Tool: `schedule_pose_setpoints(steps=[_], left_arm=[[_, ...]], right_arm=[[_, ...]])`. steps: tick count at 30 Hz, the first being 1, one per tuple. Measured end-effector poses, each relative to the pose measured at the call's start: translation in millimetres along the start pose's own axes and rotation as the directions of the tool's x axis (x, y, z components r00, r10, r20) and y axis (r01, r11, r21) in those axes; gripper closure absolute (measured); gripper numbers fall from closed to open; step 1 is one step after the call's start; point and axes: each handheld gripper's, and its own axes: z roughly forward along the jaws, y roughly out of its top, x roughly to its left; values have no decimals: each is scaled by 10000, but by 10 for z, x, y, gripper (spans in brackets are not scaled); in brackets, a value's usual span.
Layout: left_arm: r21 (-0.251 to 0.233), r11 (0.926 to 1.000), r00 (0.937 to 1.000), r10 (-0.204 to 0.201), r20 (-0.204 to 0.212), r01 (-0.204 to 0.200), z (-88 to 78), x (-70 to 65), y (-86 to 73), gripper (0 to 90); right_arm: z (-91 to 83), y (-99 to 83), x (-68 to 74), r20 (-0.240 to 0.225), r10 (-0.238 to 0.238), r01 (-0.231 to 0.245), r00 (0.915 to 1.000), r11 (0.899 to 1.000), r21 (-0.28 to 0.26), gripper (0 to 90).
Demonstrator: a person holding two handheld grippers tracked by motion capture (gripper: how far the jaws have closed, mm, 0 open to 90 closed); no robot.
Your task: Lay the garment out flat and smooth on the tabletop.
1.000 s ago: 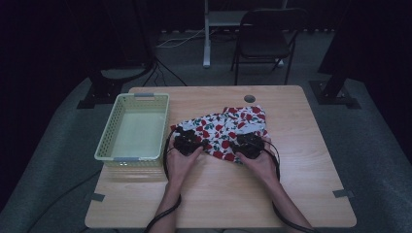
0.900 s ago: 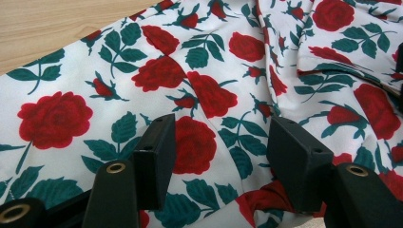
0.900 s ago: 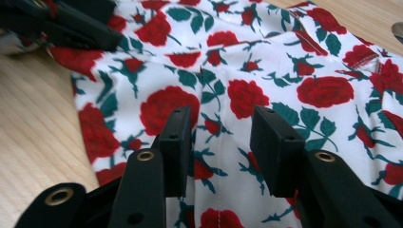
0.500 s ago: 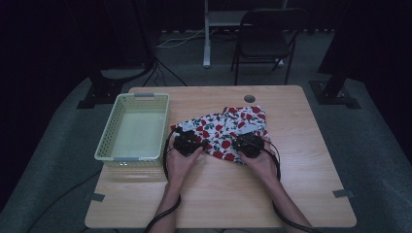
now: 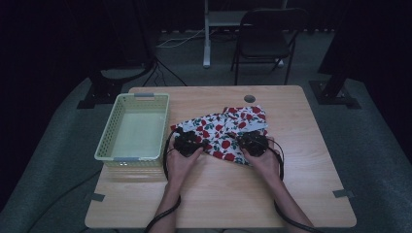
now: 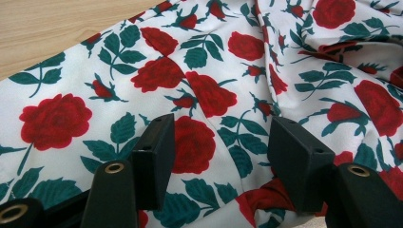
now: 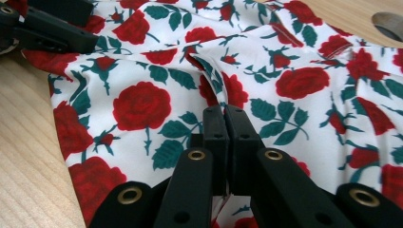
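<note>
A white cloth printed with red roses [image 5: 223, 131] lies crumpled on the wooden table [image 5: 218, 194]. My left gripper [image 5: 187, 141] rests on its left part; in the left gripper view its jaws [image 6: 221, 137] stand apart, open, with the cloth [image 6: 199, 90] lying flat between them. My right gripper [image 5: 252, 141] sits on the cloth's right part. Its jaws have just been closing and now my right gripper [image 7: 225, 111] is shut on a raised fold of the cloth [image 7: 142, 104]. The left gripper [image 7: 47, 28] also shows at the top left of the right gripper view.
A pale green basket [image 5: 133, 97] stands on the table left of the cloth. A round cable hole [image 5: 249, 98] sits near the far edge. Beyond the table stand a dark folding chair [image 5: 267, 43] and equipment stands.
</note>
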Motion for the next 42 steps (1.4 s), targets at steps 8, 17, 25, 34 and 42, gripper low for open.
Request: schedule_pose_setpoints(steps=[8, 17, 25, 34, 42], left_arm=[[-5, 10000, 10000, 50, -29, -50, 0, -4, -3, 434], [-6, 9999, 9999, 105, -76, -105, 2, -14, -5, 431], [-13, 9999, 9998, 138, -107, -138, 2, -18, -6, 430], [-11, 9999, 9997, 164, -154, -165, 5, -29, -7, 427], [-13, 9998, 9997, 173, -163, -174, 6, -30, -7, 426]], right_arm=[[-69, -9, -69, -27, 367, -367, 9993, 9990, -273, 889], [-182, 14, -181, 8, 725, -723, 9974, 9951, -682, 889], [-274, 11, -280, 141, 939, -924, 9955, 9920, -863, 888], [-348, -18, -376, 419, 1148, -1106, 9925, 9896, -914, 887], [-389, -72, -469, 894, 1146, -1077, 9894, 9910, -795, 886]])
